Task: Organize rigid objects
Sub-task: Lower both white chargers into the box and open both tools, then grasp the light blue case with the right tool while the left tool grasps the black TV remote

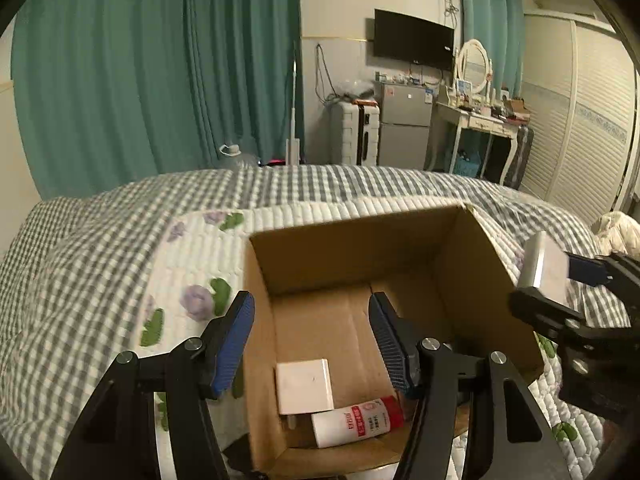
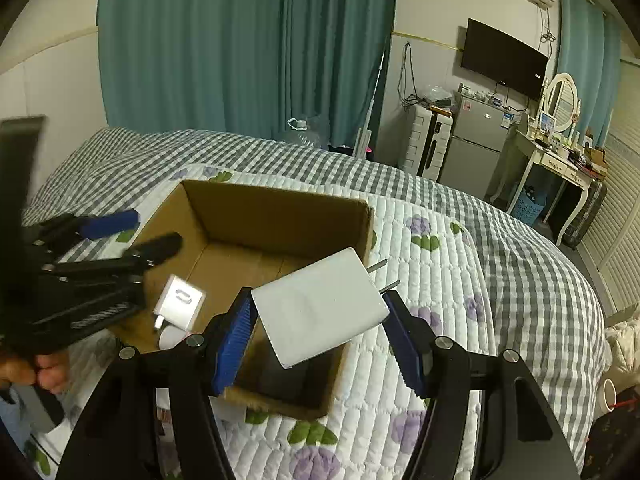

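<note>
The right hand-held gripper (image 2: 318,334) is closed on a large white charger (image 2: 320,304), which is clamped between the two blue pads (image 2: 232,344) and held tilted, with its two metal prongs pointing away toward the upper right. The charger is held above the near right portion of an open cardboard box (image 2: 280,208). In the left wrist view, the same charger (image 1: 540,270) is seen at the right edge of the frame, beside the right wall of the box (image 1: 352,240). The left hand-held gripper (image 1: 312,340) is held over the box opening with its jaws spread wide; nothing is gripped between its pads (image 1: 234,344). In the right wrist view, this gripper (image 2: 132,236) is seen at the left side of the box. On the box floor, a small white charger (image 1: 304,386) is lying flat, and a white bottle with a red cap (image 1: 356,420) is lying on its side just beside it, near the front wall. The box is resting on a bed (image 1: 80,260) covered by a checked quilt with a floral panel. Beyond the bed, teal curtains (image 1: 140,60), a wall-mounted television (image 1: 412,38), a small refrigerator (image 1: 404,124) and a dressing table with an oval mirror (image 1: 476,116) are visible.
</note>
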`<control>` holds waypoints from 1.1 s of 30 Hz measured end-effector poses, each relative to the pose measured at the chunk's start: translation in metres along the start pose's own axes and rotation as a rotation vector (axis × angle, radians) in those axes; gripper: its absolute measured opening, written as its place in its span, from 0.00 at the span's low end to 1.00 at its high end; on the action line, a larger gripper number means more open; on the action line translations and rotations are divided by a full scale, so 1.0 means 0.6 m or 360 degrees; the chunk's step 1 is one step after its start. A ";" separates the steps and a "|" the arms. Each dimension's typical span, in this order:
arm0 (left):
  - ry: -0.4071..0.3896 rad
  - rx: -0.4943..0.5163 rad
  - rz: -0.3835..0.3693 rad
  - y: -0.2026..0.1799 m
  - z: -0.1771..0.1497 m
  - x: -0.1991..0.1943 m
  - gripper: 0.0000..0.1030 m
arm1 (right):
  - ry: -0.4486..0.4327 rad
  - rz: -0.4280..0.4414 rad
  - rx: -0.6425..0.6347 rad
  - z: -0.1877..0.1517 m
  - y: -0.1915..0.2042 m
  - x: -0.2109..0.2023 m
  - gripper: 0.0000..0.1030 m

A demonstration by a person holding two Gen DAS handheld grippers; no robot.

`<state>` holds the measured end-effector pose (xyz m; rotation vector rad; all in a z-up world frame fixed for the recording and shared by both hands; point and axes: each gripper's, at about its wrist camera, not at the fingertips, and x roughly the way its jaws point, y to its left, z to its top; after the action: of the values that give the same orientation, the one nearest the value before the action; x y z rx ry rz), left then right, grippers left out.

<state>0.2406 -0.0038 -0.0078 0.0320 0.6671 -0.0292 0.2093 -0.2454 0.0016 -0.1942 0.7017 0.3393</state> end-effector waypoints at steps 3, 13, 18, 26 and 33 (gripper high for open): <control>-0.0015 -0.0021 0.0029 0.020 0.004 -0.008 0.60 | 0.0007 0.0015 0.0007 0.019 0.003 0.025 0.62; -0.0062 -0.0042 0.0077 0.059 0.001 -0.048 0.61 | -0.0006 0.0014 0.0029 0.064 0.025 0.103 0.66; -0.0146 -0.0080 0.0099 0.061 -0.013 -0.119 0.85 | -0.0124 -0.0024 0.0057 0.063 0.025 0.033 0.85; -0.0253 -0.0074 0.0148 0.056 -0.051 -0.260 0.95 | -0.0263 -0.0095 -0.0013 0.025 0.035 -0.164 0.94; -0.0268 -0.0068 0.0082 0.047 -0.103 -0.337 1.00 | -0.0289 -0.0090 -0.0004 -0.041 0.059 -0.277 1.00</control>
<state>0.0447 0.0302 0.0695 0.0057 0.4985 0.0318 0.0633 -0.2591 0.0908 -0.1827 0.5154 0.2997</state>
